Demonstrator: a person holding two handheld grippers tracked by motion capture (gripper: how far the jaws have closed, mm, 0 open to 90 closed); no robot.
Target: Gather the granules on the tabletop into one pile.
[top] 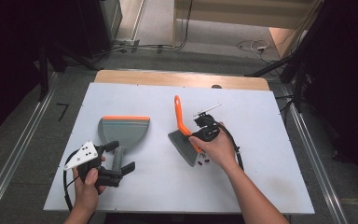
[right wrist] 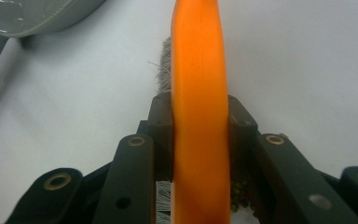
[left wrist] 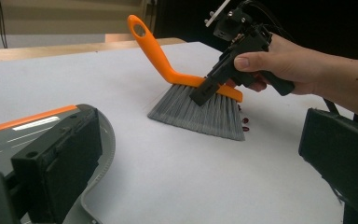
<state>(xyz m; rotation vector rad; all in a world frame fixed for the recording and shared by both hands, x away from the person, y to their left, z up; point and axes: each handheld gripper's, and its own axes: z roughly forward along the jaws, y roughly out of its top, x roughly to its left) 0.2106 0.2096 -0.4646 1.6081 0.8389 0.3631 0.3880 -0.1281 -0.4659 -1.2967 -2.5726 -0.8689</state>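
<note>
On the white surface (top: 261, 154), the work under way looks like sweeping a few small dark red bits (top: 203, 162) into a dustpan (top: 124, 130). The right gripper (top: 204, 128) has its fingers (right wrist: 161, 140) clamped on the orange back of a hand brush (top: 182, 135), one finger on each flat side, as the right gripper view shows plainly. That grip sits low on the brush, just above the grey bristles (left wrist: 200, 112), probably so the bristles can be pressed down and steered firmly. The brush stands on its bristle tips with the orange handle rising away from the dustpan's side of the surface, and the red bits lie just beyond the bristles, on the side away from the dustpan, so a stroke toward the dustpan would drive them along.

The left gripper (top: 116, 161) hovers at the dustpan's grey handle with its fingers (left wrist: 60, 163) apart, straddling the handle without closing on it. I judge it is about to steady the pan.

The right hand (top: 216, 148) is bent at the wrist, forearm angling in from the near edge. The left hand (top: 87, 184) lies low and near the dustpan's handle end.
</note>
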